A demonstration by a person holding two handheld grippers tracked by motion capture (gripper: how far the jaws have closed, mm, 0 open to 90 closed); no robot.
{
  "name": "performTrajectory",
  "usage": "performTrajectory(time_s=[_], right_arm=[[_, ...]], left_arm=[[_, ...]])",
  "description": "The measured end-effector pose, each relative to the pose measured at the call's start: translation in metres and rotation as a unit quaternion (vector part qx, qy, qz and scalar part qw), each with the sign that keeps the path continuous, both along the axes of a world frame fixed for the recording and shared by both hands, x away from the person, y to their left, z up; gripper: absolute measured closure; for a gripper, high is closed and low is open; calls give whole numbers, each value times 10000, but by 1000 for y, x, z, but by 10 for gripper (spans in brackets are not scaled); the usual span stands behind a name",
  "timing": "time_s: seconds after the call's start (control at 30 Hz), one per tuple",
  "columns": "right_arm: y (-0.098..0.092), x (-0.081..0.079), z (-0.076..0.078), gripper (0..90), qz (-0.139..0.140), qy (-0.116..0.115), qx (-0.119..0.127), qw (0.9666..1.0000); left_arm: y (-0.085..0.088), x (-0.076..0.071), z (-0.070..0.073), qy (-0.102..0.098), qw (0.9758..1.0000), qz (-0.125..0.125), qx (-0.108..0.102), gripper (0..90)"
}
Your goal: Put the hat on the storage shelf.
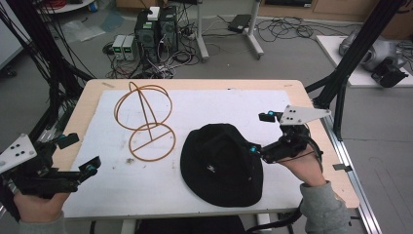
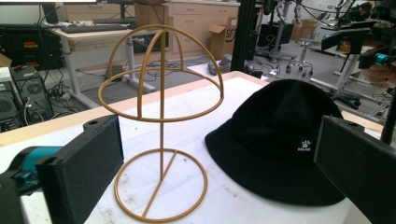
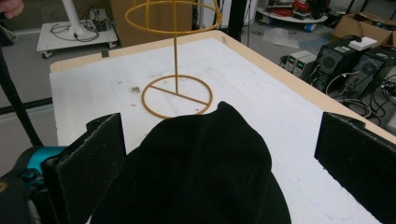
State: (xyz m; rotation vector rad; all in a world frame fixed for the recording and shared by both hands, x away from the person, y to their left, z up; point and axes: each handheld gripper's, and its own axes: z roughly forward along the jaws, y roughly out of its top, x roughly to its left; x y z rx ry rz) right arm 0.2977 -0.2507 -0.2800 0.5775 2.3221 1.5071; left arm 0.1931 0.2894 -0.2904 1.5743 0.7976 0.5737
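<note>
A pale wooden desk point(image 1: 311, 105) carries a white, scuffed mat point(image 1: 204, 105), with grey floor around it and computer towers point(image 1: 155, 30) in a tangle of cables beyond its far edge; desks and cabinets line the far wall in the left gripper view. On the mat stands a golden wire hat stand point(image 1: 146, 122), upright, a dome frame on a stem over a ring base. Just beside it, apart from the ring, lies a black bucket hat point(image 1: 221, 163) with a small white label. The left claw point(image 1: 80, 156) is held at the desk's left edge, jaws apart and gripping nothing, aimed toward the stand. The right claw point(image 1: 260, 131) reaches in from the right at the hat's brim, jaws wide apart, the hat's crown between them in the right gripper view without visible contact.
</note>
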Motion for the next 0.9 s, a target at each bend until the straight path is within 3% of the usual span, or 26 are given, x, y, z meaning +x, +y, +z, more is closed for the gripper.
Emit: performTrajectory(time_s=[0.9], right_arm=[[50, 27, -16, 15, 95, 291, -242, 9992]], left_arm=[[2, -5, 0, -10, 10000, 7, 26, 17]])
